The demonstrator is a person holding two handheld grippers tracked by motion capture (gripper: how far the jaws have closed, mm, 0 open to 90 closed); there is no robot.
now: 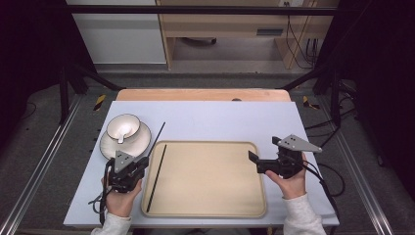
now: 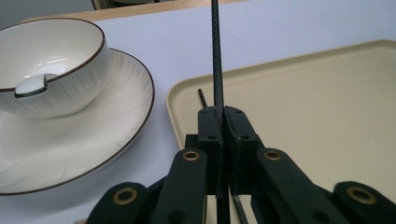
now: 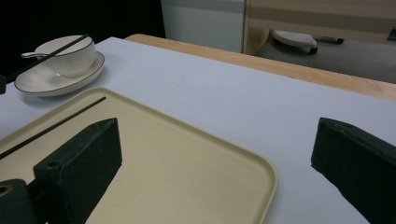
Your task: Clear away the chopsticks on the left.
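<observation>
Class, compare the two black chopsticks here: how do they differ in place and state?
The held chopstick is clamped in the shut left gripper, raised, pointing away past the tray rim. The loose chopstick lies flat inside the tray, touched by neither gripper. Both are thin, black and straight.

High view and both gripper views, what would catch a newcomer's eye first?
The left hand-held gripper, shut on a thin black chopstick by the tray's left edge. A second chopstick lies in the beige tray. Left of the tray, a white bowl sits on a plate.
</observation>
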